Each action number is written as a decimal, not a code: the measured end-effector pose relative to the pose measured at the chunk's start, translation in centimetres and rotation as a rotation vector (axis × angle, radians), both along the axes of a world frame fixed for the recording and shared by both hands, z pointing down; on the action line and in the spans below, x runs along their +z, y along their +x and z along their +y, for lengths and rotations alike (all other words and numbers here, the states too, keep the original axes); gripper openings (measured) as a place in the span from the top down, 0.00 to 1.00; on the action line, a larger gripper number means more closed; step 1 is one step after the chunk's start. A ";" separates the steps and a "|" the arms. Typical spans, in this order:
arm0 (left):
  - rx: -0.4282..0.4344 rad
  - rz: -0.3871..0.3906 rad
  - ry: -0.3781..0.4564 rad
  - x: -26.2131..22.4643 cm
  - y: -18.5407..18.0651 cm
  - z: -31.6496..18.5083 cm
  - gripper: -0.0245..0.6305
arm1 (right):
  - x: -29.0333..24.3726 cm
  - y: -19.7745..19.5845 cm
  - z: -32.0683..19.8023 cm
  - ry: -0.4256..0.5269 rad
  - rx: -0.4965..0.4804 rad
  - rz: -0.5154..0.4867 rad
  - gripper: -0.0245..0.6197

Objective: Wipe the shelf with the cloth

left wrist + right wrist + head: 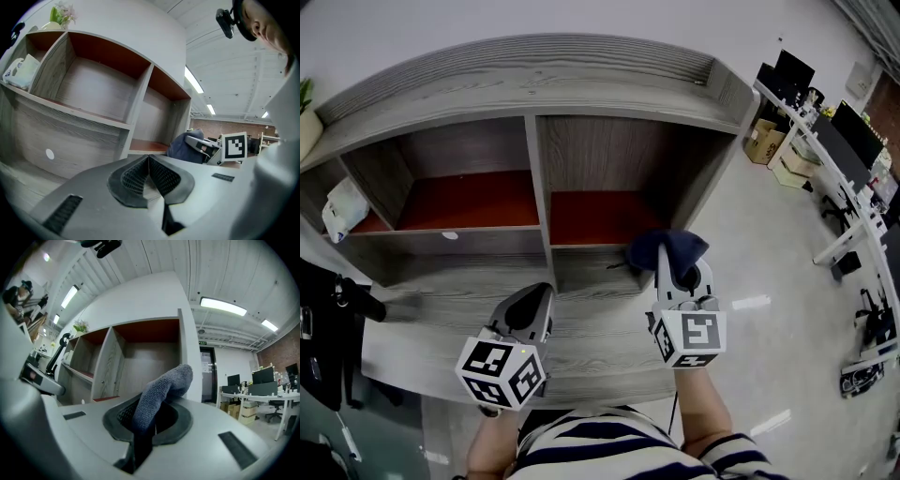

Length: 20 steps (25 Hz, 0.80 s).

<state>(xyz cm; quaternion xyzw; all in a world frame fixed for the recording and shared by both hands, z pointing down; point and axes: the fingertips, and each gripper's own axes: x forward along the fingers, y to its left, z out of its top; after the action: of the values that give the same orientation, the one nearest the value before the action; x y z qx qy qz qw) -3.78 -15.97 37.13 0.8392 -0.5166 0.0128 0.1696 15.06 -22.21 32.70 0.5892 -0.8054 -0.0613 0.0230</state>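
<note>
Right claw [149,414] is gripping the blue cloth [165,384] at the shelf's [581,86] right compartment edge; left claw [149,174] is hovering clenched, empty.

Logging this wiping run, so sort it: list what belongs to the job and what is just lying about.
Job: cloth, clamped in the right gripper; shelf.

Lying about: white bag in the far-left compartment; plant at the shelf's top; cardboard box on the floor; left gripper, shut, empty.

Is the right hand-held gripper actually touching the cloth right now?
Touching. The right gripper view shows the cloth pinched between the jaws of the right hand-held gripper.
</note>
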 end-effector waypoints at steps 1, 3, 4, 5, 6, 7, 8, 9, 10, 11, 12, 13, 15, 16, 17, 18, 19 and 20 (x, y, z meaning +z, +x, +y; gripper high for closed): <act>-0.007 0.000 -0.001 0.1 -0.2 0.0 0.93 | -0.1 -1.1 0.3 0.003 -0.031 -0.003 0.89; -0.024 0.000 -0.003 0.1 -0.7 0.2 0.93 | -0.1 -3.4 0.9 0.001 -0.096 -0.003 0.89; -0.033 0.001 -0.004 0.2 -1.0 0.3 0.93 | 0.0 -4.6 1.1 -0.002 -0.129 0.000 0.89; -0.043 0.001 -0.005 0.2 -1.4 0.3 0.93 | 0.2 -5.8 1.3 -0.007 -0.162 0.006 0.89; -0.054 0.000 -0.006 0.3 -1.7 0.4 0.93 | 0.5 -7.0 1.4 -0.013 -0.194 0.012 0.89; -0.065 0.000 -0.007 0.3 -2.1 0.5 0.93 | 0.9 -8.2 1.5 -0.021 -0.225 0.015 0.89; -0.078 -0.001 -0.009 0.4 -2.5 0.7 0.93 | 1.2 -9.3 1.7 -0.029 -0.253 0.018 0.89; -0.091 0.000 -0.010 0.4 -3.0 0.8 0.93 | 1.5 -10.5 1.8 -0.036 -0.279 0.020 0.89; -0.106 0.000 -0.011 0.4 -3.5 0.9 0.93 | 1.8 -11.6 1.9 -0.042 -0.302 0.024 0.89; -0.119 0.001 -0.013 0.5 -3.9 1.0 0.93 | 2.1 -12.6 2.0 -0.048 -0.323 0.030 0.89; -0.130 0.001 -0.015 0.5 -4.4 1.2 0.93 | 2.4 -13.6 2.0 -0.053 -0.343 0.036 0.89; -0.141 0.000 -0.017 0.5 -4.8 1.3 0.93 | 2.6 -14.5 2.0 -0.057 -0.360 0.040 0.89; -0.159 -0.002 -0.019 0.6 -5.5 1.6 0.93 | 2.9 -16.1 2.1 -0.065 -0.389 0.042 0.89; -0.168 -0.003 -0.020 0.6 -5.8 1.7 0.94 | 3.0 -16.9 2.1 -0.070 -0.402 0.040 0.89; -0.176 -0.003 -0.021 0.7 -6.1 1.8 0.93 | 3.1 -17.5 2.0 -0.072 -0.411 0.041 0.89; -0.184 -0.004 -0.023 0.7 -6.4 1.9 0.93 | 3.2 -18.1 1.9 -0.070 -0.418 0.050 0.89; -0.191 -0.005 -0.024 0.8 -6.6 2.0 0.93 | 3.4 -18.6 1.7 -0.064 -0.420 0.066 0.89; -0.196 -0.005 -0.026 0.8 -6.8 2.1 0.93 | 3.6 -18.9 1.5 -0.057 -0.418 0.088 0.89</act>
<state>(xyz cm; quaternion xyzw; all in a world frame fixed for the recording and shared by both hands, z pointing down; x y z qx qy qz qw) -10.63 -13.92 37.93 0.7824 -0.5964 0.0050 0.1793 -3.88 -20.72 36.33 0.4054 -0.9096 -0.0675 0.0614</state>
